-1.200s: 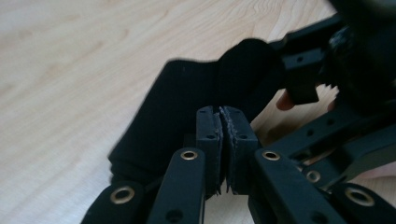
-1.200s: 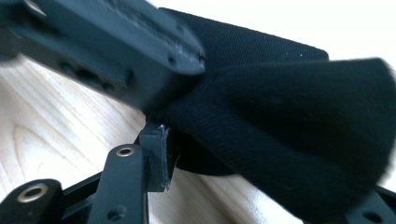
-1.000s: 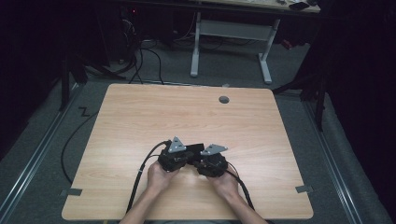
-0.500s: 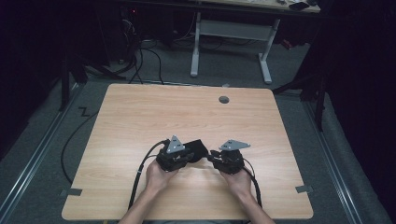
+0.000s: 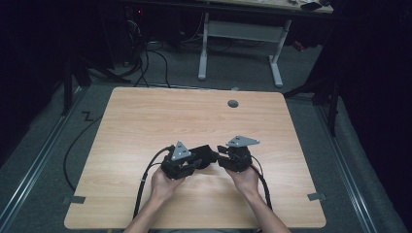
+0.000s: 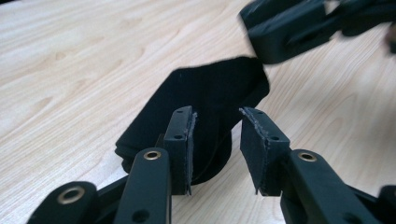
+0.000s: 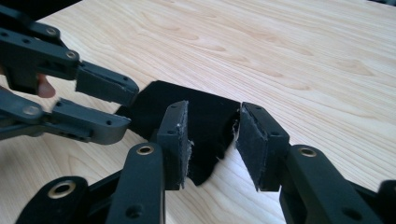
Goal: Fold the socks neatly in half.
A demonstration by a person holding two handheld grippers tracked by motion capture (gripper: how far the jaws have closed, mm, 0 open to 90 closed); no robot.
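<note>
A small piece of black cloth point(image 6: 210, 88) lies folded on the wooden table point(image 5: 145, 121) between my two grippers. My left gripper point(image 6: 217, 114) points at it, its jaws just opened, a clear gap between the pads and the cloth under and beyond them. My right gripper point(image 7: 214, 109) faces the cloth point(image 7: 205, 116) from the other side. Its jaws have also just been opening, and the cloth's edge shows in the gap with neither pad pressing on it. In the high view the left gripper point(image 5: 210, 158) and right gripper point(image 5: 222, 156) almost meet tip to tip near the table's front.
A round cable hole point(image 5: 233, 103) sits near the table's far edge. Grey tape marks point(image 5: 74, 199) lie at the front corners. Another desk's white legs point(image 5: 204, 48) stand beyond, with cables on the floor at the left.
The right gripper has lifted and drawn off to the right, away from the left one. The left gripper has stayed in place.
</note>
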